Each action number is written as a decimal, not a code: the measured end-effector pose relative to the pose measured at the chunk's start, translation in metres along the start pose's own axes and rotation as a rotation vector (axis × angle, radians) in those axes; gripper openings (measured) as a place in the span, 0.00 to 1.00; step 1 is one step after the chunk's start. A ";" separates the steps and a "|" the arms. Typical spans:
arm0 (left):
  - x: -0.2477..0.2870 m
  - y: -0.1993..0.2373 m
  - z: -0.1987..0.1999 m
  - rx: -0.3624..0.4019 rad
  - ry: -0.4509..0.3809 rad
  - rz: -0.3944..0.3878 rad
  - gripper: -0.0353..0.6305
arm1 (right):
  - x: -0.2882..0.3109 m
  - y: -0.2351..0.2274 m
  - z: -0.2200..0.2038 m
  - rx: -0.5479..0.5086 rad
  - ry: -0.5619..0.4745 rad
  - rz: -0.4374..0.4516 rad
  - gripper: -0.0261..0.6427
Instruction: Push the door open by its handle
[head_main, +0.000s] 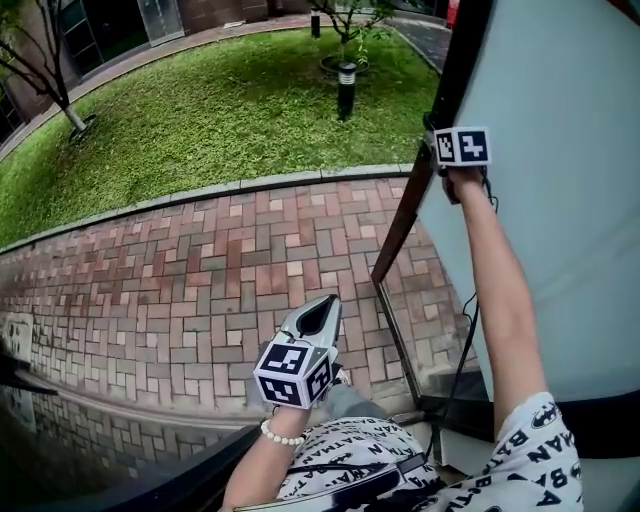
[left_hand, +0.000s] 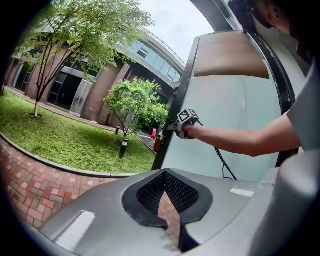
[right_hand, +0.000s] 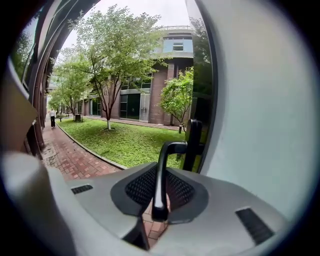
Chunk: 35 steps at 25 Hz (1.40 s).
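- The right gripper (right_hand: 158, 196) is clamped on the handle (right_hand: 160, 172). In the right gripper view the black lever stands upright between the two mesh pads, and both pads press on it.
- From the pads the handle rises, bends to the right and meets a dark plate on the door's edge, at the centre right of the frame.
- The door (head_main: 560, 210) fills the right side of the head view. It is a pale frosted panel in a dark frame, swung outward over the brick paving (head_main: 200, 290).
- In the head view the right gripper (head_main: 447, 143) sits at the door's dark edge, in the upper right of the frame, at the end of an outstretched arm. A black cable (head_main: 462, 350) hangs below that arm.
- The left gripper (head_main: 318, 312) is at the lower centre of the head view, well apart from the door and pointing out over the paving.
- In the left gripper view the left gripper (left_hand: 166, 196) has its jaw tips together. Nothing lies between them, and only brick shows through the hollow.
- The same view shows the right gripper (left_hand: 185, 122) against the door (left_hand: 225, 125) at the centre of the frame.
- A lawn (head_main: 220, 110) with a lamp post (head_main: 346, 88) lies beyond the paving, in the upper part of the head view.
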<state>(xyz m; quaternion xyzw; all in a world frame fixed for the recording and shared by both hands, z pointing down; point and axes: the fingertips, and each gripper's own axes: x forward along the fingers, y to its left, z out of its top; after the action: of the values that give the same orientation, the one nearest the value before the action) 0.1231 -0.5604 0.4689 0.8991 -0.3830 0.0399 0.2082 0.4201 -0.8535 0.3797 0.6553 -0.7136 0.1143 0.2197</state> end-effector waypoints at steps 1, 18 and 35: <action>0.003 0.001 0.001 0.000 0.002 -0.004 0.05 | 0.001 -0.009 0.000 0.004 0.003 -0.015 0.14; 0.019 0.001 -0.013 -0.018 0.036 -0.005 0.05 | -0.001 -0.100 -0.013 0.056 0.024 -0.134 0.14; -0.221 -0.041 -0.071 -0.028 -0.044 0.112 0.05 | -0.323 0.174 -0.173 0.206 -0.265 0.130 0.04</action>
<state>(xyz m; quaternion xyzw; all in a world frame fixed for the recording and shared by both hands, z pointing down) 0.0032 -0.3572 0.4685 0.8740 -0.4375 0.0262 0.2096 0.2918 -0.4695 0.4037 0.6363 -0.7616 0.1135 0.0476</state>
